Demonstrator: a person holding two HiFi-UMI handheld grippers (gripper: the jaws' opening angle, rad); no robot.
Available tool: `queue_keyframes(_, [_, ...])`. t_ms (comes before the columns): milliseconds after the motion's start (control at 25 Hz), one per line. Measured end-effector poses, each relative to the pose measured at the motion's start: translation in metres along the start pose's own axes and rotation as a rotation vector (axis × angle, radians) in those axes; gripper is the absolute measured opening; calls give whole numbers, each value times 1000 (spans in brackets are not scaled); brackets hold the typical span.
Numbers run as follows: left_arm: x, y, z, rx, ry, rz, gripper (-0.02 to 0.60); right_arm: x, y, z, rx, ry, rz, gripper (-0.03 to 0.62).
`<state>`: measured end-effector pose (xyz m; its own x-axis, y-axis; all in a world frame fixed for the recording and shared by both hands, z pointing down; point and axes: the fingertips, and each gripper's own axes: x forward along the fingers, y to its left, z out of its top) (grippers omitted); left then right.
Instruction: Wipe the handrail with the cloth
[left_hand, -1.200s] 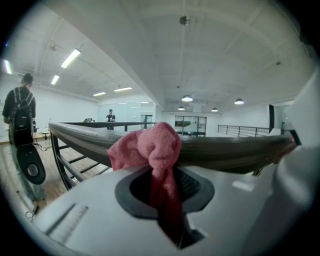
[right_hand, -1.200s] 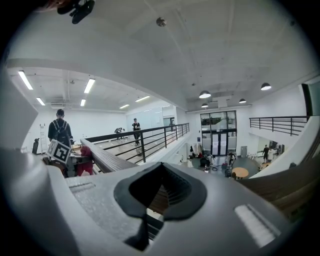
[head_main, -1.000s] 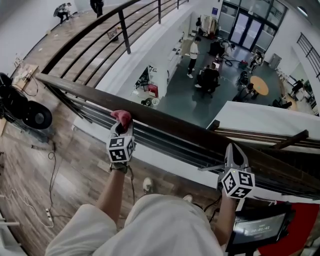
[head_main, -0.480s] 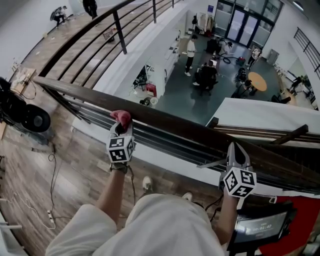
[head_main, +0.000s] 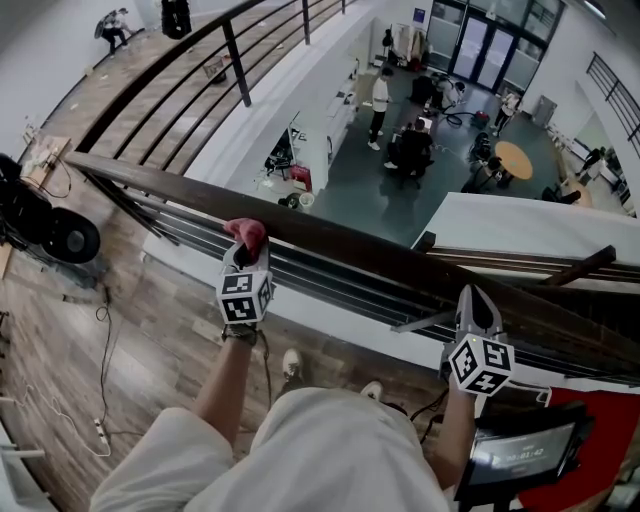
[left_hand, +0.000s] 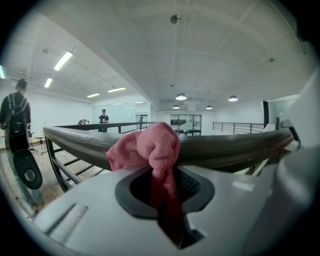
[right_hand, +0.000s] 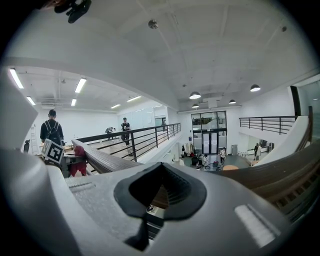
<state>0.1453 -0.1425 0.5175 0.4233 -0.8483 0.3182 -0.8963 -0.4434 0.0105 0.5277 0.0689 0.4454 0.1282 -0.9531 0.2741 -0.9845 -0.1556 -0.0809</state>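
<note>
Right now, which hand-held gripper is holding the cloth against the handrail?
The left hand-held gripper: its jaws pinch the pink cloth, bunched on the dark wooden handrail. The right hand-held gripper sits farther along the rail, empty.

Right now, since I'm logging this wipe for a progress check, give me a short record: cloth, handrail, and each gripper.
cloth: pink, bunched, clamped in the left gripper
left gripper: shut on the cloth, holding it against the handrail's near edge
handrail: dark wood, runs across in front of the person
right gripper: shut, empty, close to the handrail farther right; contact unclear
</note>
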Motion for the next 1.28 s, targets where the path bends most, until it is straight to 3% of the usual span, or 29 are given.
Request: queue_keyframes(1280, [-9,-71,-1,58,11,-77,71,-22,-36,-24,16,22,-33,2])
